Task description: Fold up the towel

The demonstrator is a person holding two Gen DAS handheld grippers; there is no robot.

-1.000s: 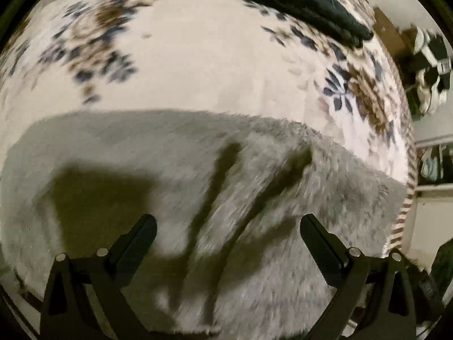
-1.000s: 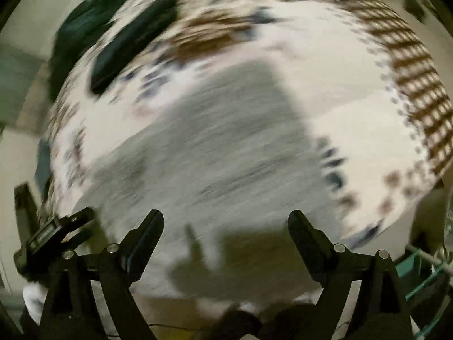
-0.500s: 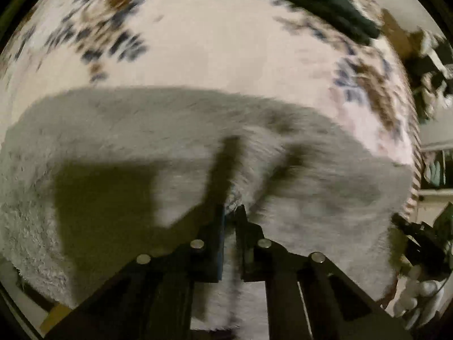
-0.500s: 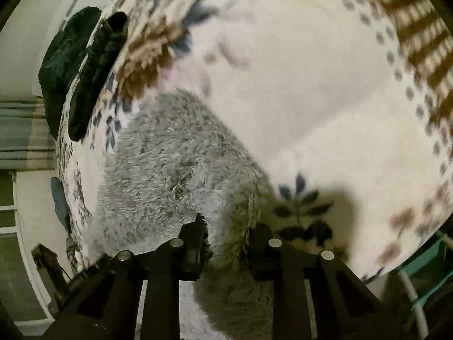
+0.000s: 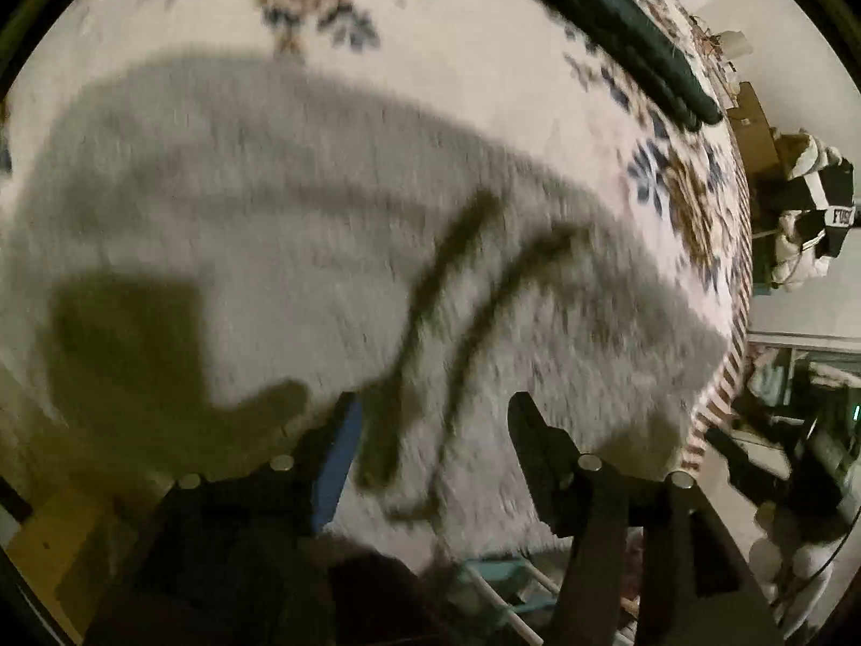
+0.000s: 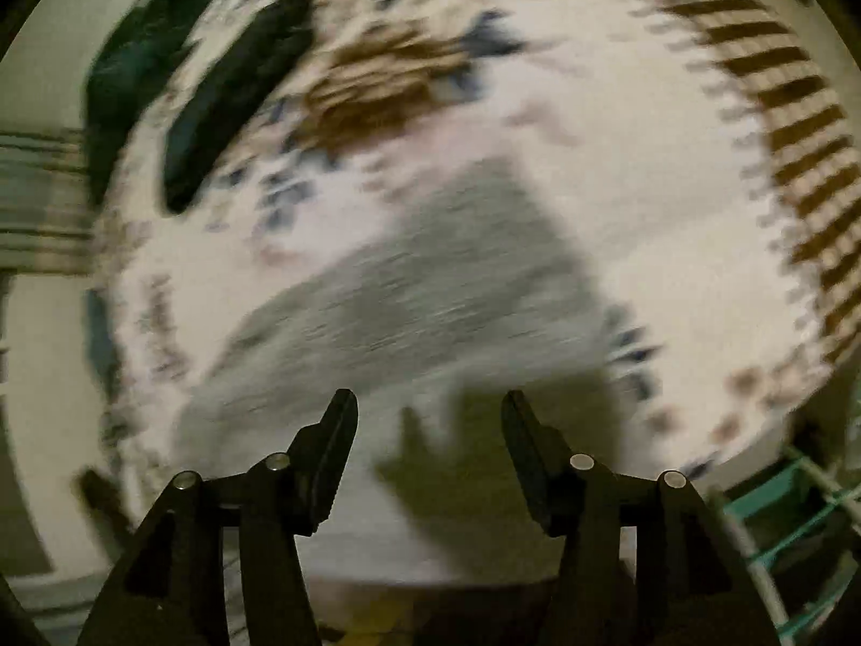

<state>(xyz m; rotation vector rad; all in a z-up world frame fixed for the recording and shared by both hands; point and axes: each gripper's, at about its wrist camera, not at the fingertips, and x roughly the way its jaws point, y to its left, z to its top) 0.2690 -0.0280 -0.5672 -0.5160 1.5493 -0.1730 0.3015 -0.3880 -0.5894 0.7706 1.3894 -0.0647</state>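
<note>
**Both grippers let go of the towel between folds**

While both sets of jaws are opening, neither gripper holds anything: the left gripper (image 5: 430,420) stands partly spread above the grey towel (image 5: 323,247), with pile showing in the gap but no pad pressing on it, and the right gripper (image 6: 428,420) is likewise partly spread, only shadow and pale cloth between its fingers. By the look of it, one fold has just been laid and released, so the step in hand is the let-go between folds.

In the right wrist view the grey towel (image 6: 430,280) lies flat as a blurred block on the floral bedspread (image 6: 619,161). How many layers it has cannot be told.

A next fold likely calls for each gripper to find a corner or edge, pinch only the layers meant to travel, and carry them across evenly.

For room, bare bedspread lies beyond the towel's far edge. A dark green folded cloth (image 5: 619,37) sits well apart near the bedspread's far side. The striped border (image 6: 796,124) marks the bed's edge, and a teal rack (image 6: 796,533) stands just off the near corner.
</note>
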